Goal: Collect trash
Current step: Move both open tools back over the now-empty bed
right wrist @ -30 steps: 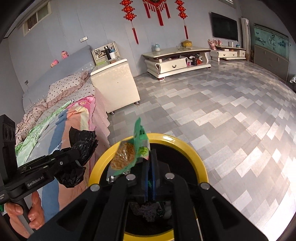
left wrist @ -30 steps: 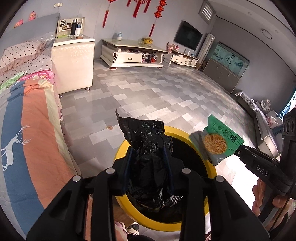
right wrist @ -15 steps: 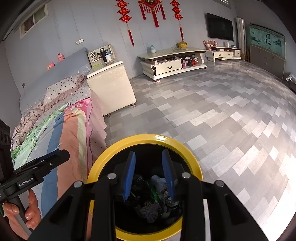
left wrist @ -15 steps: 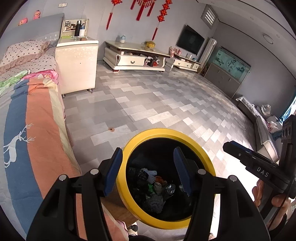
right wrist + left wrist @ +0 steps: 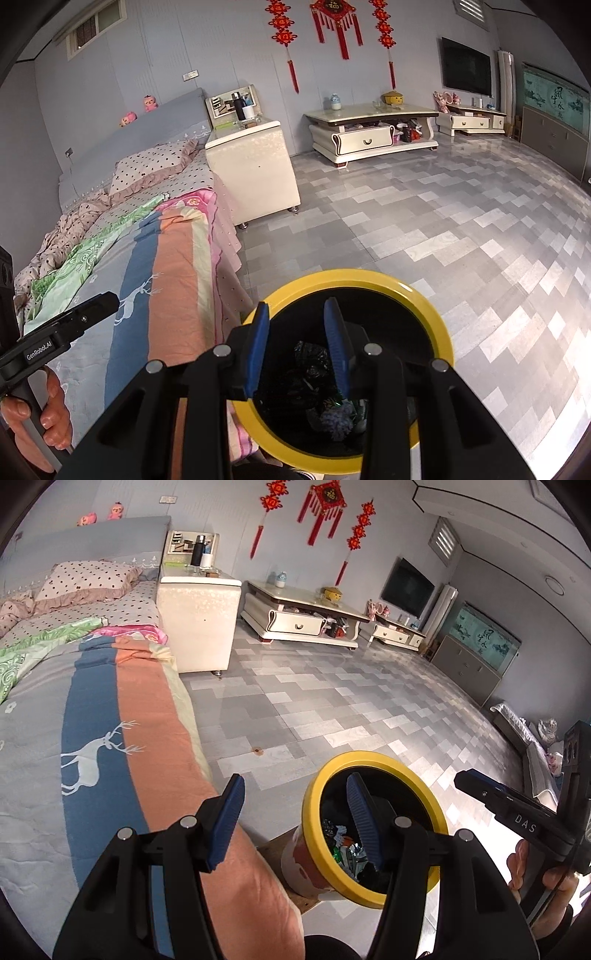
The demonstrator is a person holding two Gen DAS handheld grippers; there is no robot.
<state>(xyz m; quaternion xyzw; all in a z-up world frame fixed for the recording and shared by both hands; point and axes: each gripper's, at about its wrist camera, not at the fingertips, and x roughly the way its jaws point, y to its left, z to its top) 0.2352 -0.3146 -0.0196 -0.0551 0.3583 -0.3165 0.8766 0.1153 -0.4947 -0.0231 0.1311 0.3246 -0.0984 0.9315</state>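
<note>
— hovering over the yellow-rimmed bin [image 5: 441, 334] beside the bed [image 5: 110, 716]: right gripper [image 5: 298, 345], jaws apart, empty.
— left gripper [image 5: 293, 821]?
— spread wide, empty too. trash [image 5: 314, 373] lying inside the bin.

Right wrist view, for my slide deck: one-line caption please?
Right gripper with open, empty jaws above the yellow-rimmed round bin holding crumpled trash, beside a striped bed.

striped quilt [image 5: 110, 709] on bed, white nightstand [image 5: 197, 624] beside it.

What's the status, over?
Left gripper and right gripper open, empty. Trash lies in yellow-rimmed bin. Nothing in the way.
</note>
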